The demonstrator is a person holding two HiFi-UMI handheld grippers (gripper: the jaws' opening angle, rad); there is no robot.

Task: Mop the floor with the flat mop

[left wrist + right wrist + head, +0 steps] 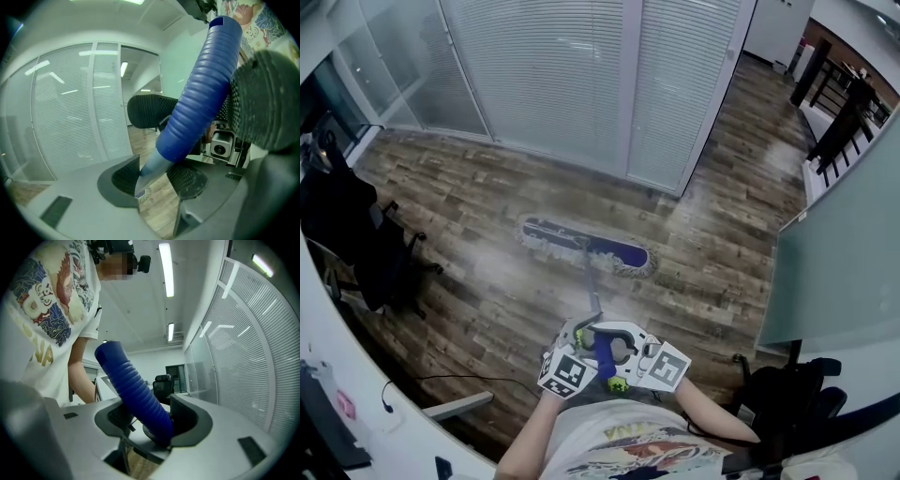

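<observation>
Nearest the head camera, at 6 o'clock in its view, both grippers meet on the upper end of the flat mop (586,246).

**Tool state**
- Right gripper (619,349): jaws about half open and closed on the ribbed blue grip (140,394). The grip fills the gap and bears on both pads.
- Left gripper (581,336): jaws near their widest. The bare pole (149,171), just below the blue grip, passes between them. It leans against one pad (123,180), and floor shows between it and the other pad. Treat this as a loose cradle, not a clamp.

**Position of the task item**
- The mop head lies flat on the wood floor (487,187), at 12 o'clock from the grippers and well apart from them.
- Its long axis runs close to the 9-to-3 line, with the 3 o'clock end slightly nearer the person.
- The pole runs from the centre of the head back toward 6 o'clock and meets that axis at nearly a right angle.
- The left gripper sits lower on the handle, so it is the nearer one to the mop head. The right gripper holds the top end.

**Judgement for the next stroke**
- Mopping appears to be under way in open floor.
- Because the pole crosses the head squarely, a push or pull along the 12-to-6 line would wipe a full-width band.
- The right gripper would drive the stroke and the left would guide it.
- A slip is likelier at the left gripper.

**Clearance**
- Glass partition with blinds (553,84): at 12 o'clock, beyond the head.
- Dark office chair (366,253): at 9 o'clock. Its base is the nearest obstacle to a sideways sweep.
</observation>
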